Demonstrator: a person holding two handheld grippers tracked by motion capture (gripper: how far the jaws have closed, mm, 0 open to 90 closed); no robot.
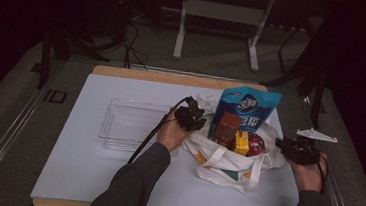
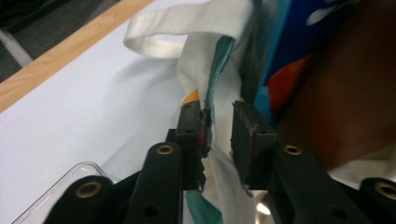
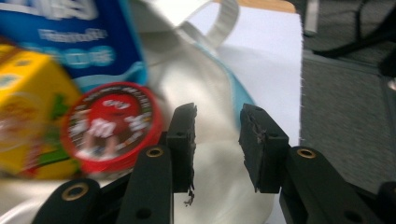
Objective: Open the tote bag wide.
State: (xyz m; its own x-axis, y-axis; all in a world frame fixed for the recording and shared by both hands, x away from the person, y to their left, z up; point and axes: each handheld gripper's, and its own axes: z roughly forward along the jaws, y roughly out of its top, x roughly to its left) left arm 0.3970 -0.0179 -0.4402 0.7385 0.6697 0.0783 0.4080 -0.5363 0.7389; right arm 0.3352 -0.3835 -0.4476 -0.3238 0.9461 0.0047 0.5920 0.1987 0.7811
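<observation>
A white tote bag [image 1: 226,163] lies on the white mat, holding a tall blue snack bag [image 1: 246,108], a brown box [image 1: 228,127], a yellow box [image 1: 241,142] and a red round tin [image 1: 256,145]. My left gripper [image 1: 193,118] is at the bag's left rim. In the left gripper view its jaws [image 2: 218,111] stand apart with the bag's teal-trimmed edge [image 2: 211,79] between them, the cloth against one pad only. My right gripper [image 1: 288,145] is at the bag's right side. Its jaws [image 3: 218,115] are open over the white cloth [image 3: 205,88], beside the red tin [image 3: 112,126].
A clear plastic tray [image 1: 129,123] sits left of the bag, its corner [image 2: 70,179] close under my left gripper. The white mat [image 1: 89,175] covers a wooden board. A grey ledge [image 3: 345,107] lies just past the mat's right edge. Dark cables and table legs stand beyond.
</observation>
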